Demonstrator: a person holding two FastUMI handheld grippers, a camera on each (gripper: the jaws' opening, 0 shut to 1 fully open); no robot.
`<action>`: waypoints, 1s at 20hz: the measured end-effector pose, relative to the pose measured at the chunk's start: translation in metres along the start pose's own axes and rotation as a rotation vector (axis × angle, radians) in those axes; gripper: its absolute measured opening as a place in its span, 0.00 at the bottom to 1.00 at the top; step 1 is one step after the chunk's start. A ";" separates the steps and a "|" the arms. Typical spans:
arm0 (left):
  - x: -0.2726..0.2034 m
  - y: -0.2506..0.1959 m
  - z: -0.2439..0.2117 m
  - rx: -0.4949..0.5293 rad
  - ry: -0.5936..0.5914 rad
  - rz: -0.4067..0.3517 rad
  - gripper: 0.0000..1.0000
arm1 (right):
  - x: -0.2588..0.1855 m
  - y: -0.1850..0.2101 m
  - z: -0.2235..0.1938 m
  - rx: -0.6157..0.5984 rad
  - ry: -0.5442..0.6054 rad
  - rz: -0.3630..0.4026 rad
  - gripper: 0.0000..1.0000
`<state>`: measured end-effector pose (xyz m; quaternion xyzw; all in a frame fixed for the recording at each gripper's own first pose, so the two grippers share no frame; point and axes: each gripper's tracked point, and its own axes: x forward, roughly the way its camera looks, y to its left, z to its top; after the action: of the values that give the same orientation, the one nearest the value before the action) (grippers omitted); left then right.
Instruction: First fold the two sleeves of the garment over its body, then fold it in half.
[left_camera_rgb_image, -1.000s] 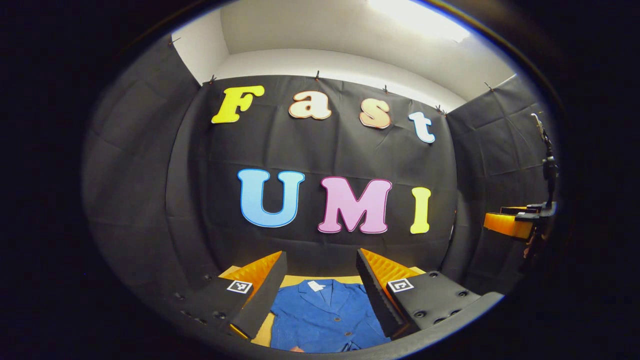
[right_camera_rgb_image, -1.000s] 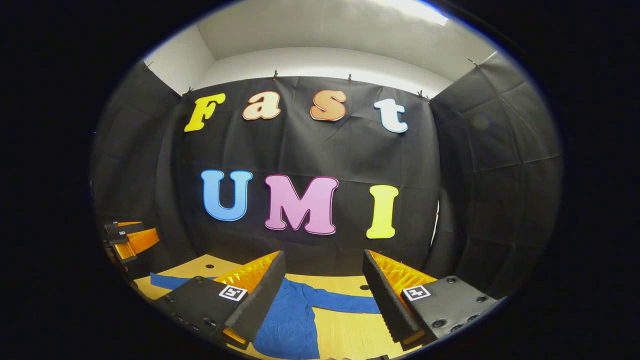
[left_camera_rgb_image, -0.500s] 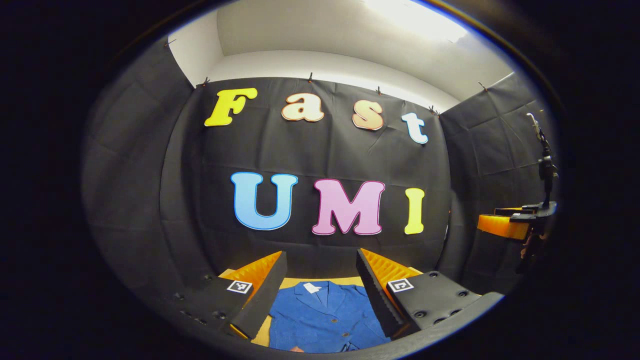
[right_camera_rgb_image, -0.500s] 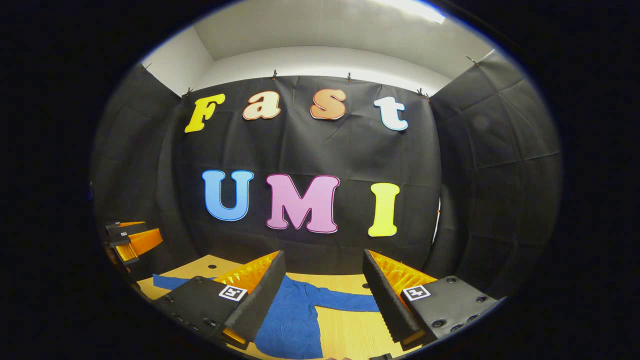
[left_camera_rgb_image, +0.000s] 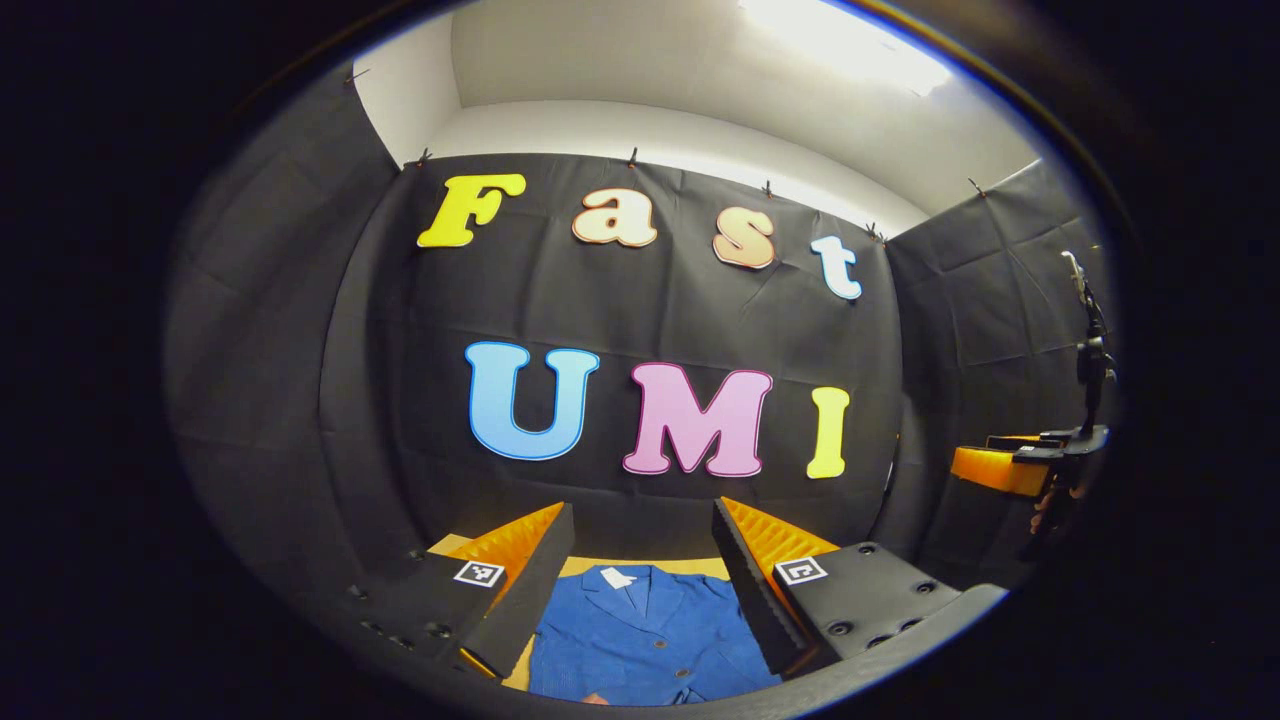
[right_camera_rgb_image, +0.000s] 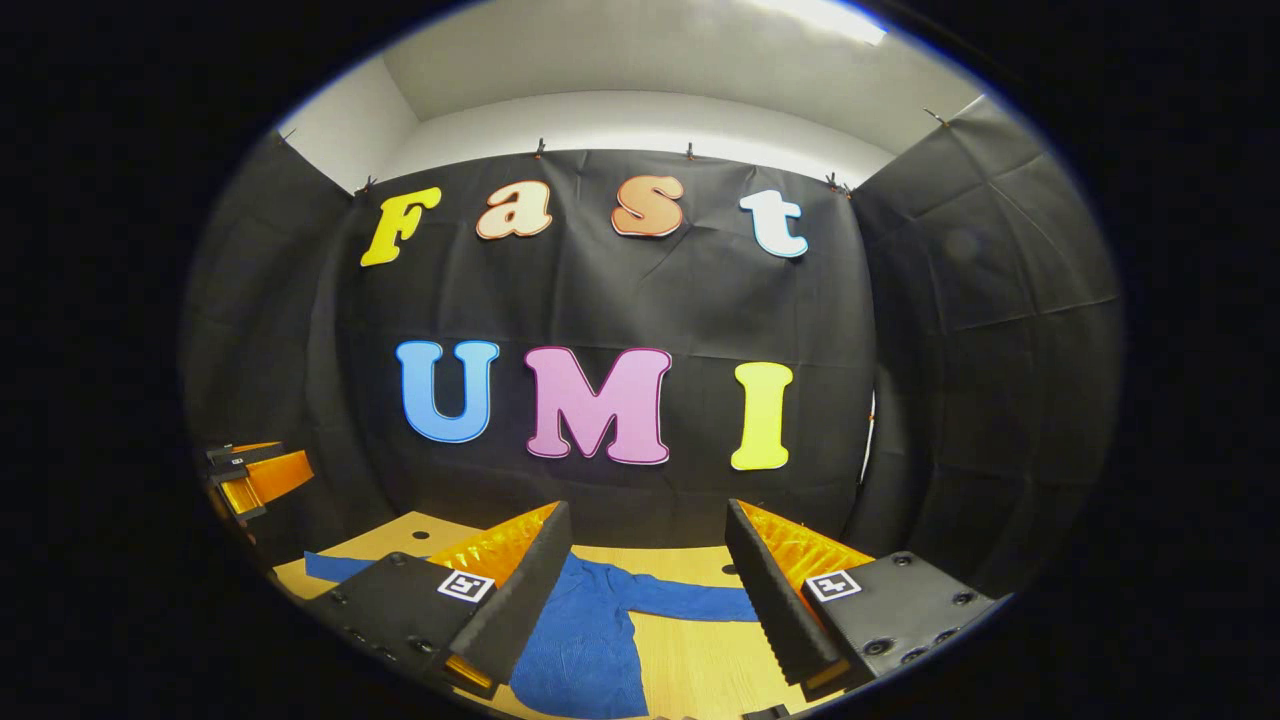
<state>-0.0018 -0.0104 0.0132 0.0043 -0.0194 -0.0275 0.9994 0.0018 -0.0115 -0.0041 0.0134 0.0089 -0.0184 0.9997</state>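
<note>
Jacket (left_camera_rgb_image: 650, 630): flat on surface (right_camera_rgb_image: 700, 670), below and between left gripper (left_camera_rgb_image: 640, 580) jaws.
Sleeves (right_camera_rgb_image: 690, 600): spread out from the jacket.
Jaws: both grippers, right gripper (right_camera_rgb_image: 648, 590) included, wide apart, gripping nothing, raised level.

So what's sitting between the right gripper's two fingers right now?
In the right gripper view, the open right gripper frames the blue jacket, one sleeve stretched out flat on the wooden table. Nothing is gripped.

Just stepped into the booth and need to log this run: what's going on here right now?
A person holds a two-finger gripper in each hand above a blue jacket spread flat on a wooden table. The left gripper and right gripper both hang open, touching nothing. The right gripper view shows a sleeve stretched out sideways, so folding has not begun. The left gripper looks down at the collar and buttons.
</note>
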 end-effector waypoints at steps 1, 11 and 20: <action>0.001 -0.001 0.000 0.003 0.002 -0.002 0.81 | 0.001 -0.001 -0.001 -0.001 0.001 -0.003 0.91; 0.008 -0.006 -0.004 -0.026 0.005 -0.041 0.81 | 0.005 -0.004 -0.006 -0.022 0.017 -0.029 0.91; 0.021 0.003 -0.008 -0.018 0.012 -0.039 0.81 | 0.016 -0.010 -0.007 -0.023 0.013 -0.067 0.91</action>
<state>0.0192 -0.0086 0.0061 -0.0039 -0.0128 -0.0472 0.9988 0.0177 -0.0218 -0.0116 0.0019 0.0162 -0.0516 0.9985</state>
